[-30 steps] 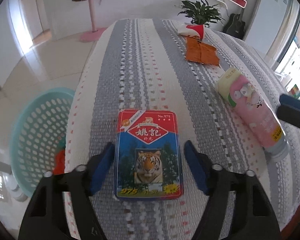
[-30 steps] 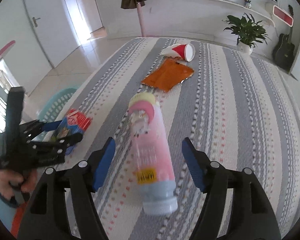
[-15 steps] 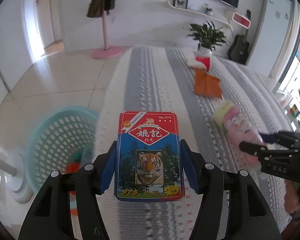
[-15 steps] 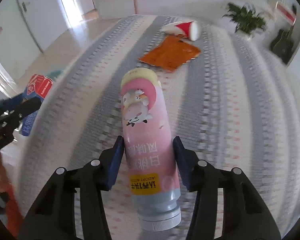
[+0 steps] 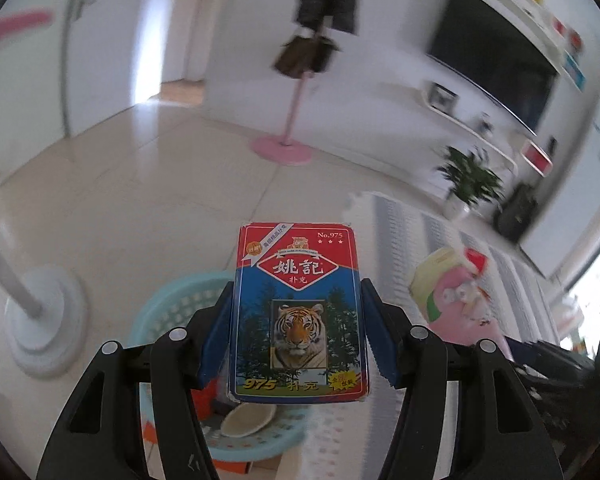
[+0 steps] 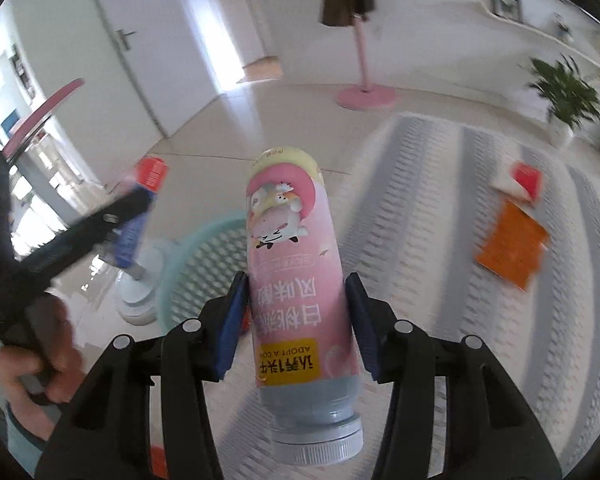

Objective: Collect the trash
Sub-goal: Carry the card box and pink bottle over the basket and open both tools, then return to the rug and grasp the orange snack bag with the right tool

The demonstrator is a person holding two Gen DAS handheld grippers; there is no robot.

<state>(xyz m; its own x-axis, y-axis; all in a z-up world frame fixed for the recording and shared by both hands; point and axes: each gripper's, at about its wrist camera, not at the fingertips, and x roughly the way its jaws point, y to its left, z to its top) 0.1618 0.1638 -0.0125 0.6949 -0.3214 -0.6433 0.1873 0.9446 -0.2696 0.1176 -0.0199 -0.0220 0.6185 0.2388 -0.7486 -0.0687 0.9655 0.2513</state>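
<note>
The red-and-blue tiger-printed card box (image 5: 298, 316) is pinched by the left gripper (image 5: 298, 336), the pink plastic bottle (image 6: 296, 280) by the right gripper (image 6: 296, 328); both have been lifted off the striped cloth toward the turquoise perforated basket (image 6: 204, 256), so dropping seems next.

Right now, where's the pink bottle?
The pink bottle is clamped in the right gripper, lifted off the striped table, just right of the teal basket on the floor.
</note>
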